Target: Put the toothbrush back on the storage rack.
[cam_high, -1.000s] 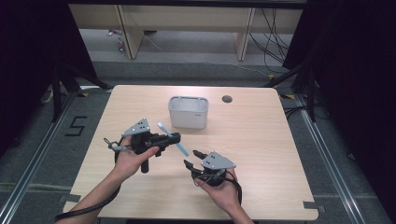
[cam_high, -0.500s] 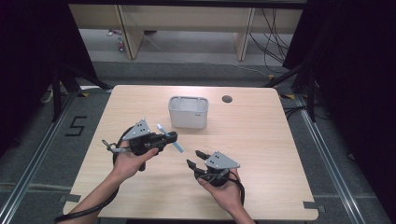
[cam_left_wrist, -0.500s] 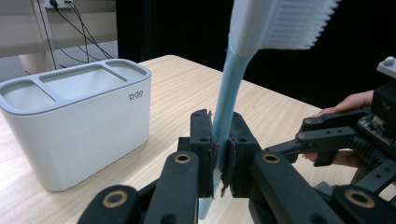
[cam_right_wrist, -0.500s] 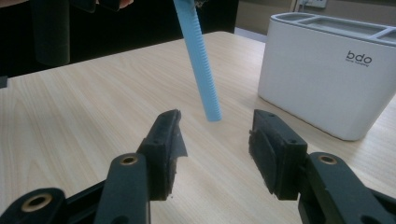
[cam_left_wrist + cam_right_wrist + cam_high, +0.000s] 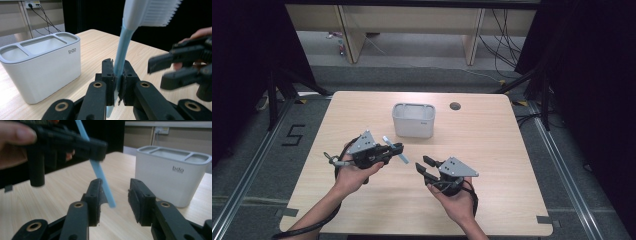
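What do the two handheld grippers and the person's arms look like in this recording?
Both the left gripper and the right gripper are black, with two flat jaws on linkages with brass-coloured pivots. Each has a grey three-cornered plate on top and trails a black cable. The forearms are bare, with no sleeves.

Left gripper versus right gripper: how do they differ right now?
The left gripper is shut on the light blue toothbrush, jaws clamped on its handle; the right gripper holds nothing, jaws apart. In the high view the left gripper sits nearer the white holder; the right gripper sits nearer the person. Both are black, hand-held, and point toward each other over the table.
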The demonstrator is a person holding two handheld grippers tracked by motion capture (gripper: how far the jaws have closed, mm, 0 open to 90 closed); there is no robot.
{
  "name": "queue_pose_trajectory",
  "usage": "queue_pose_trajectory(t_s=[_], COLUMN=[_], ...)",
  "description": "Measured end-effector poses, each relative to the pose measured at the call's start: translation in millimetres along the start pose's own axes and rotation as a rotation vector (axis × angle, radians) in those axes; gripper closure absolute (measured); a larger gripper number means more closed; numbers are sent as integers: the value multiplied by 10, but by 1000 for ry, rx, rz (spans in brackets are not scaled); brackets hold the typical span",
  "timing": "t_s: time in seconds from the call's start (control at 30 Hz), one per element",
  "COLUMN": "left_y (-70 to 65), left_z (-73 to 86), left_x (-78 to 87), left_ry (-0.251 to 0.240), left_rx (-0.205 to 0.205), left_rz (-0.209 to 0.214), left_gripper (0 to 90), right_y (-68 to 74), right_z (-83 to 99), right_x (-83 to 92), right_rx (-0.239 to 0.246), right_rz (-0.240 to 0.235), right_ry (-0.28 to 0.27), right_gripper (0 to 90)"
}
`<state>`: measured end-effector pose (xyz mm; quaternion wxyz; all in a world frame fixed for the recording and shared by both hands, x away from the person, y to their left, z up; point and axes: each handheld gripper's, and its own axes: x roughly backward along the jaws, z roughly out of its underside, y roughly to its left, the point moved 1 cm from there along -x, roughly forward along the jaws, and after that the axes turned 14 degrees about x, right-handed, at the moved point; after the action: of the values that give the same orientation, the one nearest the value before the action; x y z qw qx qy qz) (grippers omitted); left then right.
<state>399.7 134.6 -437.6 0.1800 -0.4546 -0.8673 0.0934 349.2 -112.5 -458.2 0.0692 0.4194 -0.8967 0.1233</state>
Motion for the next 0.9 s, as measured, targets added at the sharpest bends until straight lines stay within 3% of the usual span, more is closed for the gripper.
queue_pose_trajectory(t_s=[0.07,0.27,0.4,0.63,0.73,0.9], left_y=[-23,-103,-142,-223,-239,-268], left_z=[7,6,21,37,46,51], left_x=[-5,-65,-105,-157,-186,-200], left_ry=[11,20,17,40,36,55], left_rx=[-15,-46,-62,-80,-87,-98], left_rz=[-10,2,18,19,34,24], left_gripper=[833,833,833,833,833,833], right_y=[-10,-44,-50,55,86,107], right_z=[-33,-265,-381,-439,-450,-476], right_x=[15,29,8,-56,-114,-144], right_rx=[-1,-23,4,15,42,66], right_rz=[15,-9,-14,-45,-63,-46], right_ry=[-9,-74,-102,-86,-89,-87], right_gripper=[646,673,684,687,683,678])
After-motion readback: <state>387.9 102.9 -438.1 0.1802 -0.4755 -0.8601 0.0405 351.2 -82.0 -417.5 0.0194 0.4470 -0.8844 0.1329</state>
